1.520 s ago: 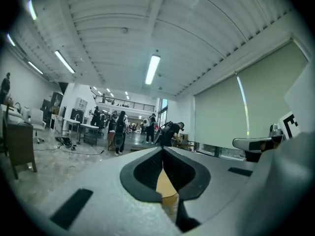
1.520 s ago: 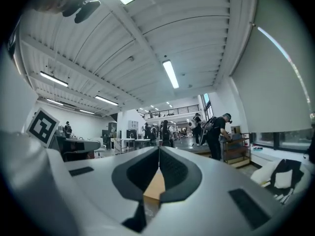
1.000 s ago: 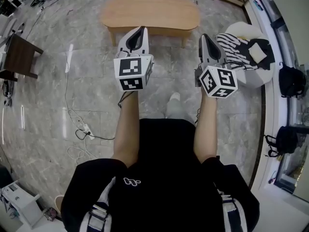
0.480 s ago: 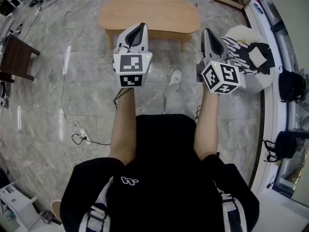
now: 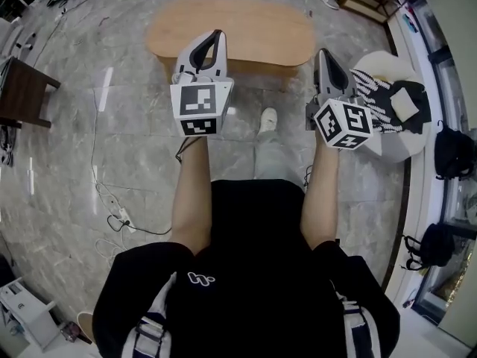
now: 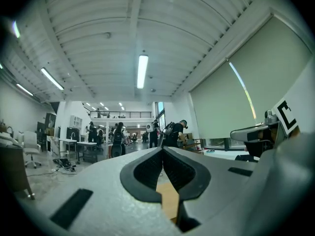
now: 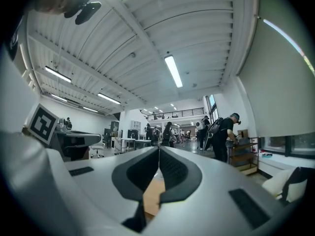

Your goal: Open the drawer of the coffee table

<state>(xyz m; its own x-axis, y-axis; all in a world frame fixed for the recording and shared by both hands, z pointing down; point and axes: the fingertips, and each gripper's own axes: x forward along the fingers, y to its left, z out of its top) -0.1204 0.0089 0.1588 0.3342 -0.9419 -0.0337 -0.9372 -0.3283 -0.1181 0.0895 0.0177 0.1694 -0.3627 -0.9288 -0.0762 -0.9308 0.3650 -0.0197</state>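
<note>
Grey left gripper and grey right gripper are hovering, fingers clenched empty, near the oval light-wood coffee table. Its drawer is not showing; clenched fingers are likely risking a glancing miss.

dark stool left; power strip on floor; striped cloth on white pouf

The coffee table is made of light brown wood. Its tabletop is long with round ends, like a bean. It stands flat on the gray stone floor. Its front side looks flat, so the drawer seems shut, but it is too small to be sure.
</note>
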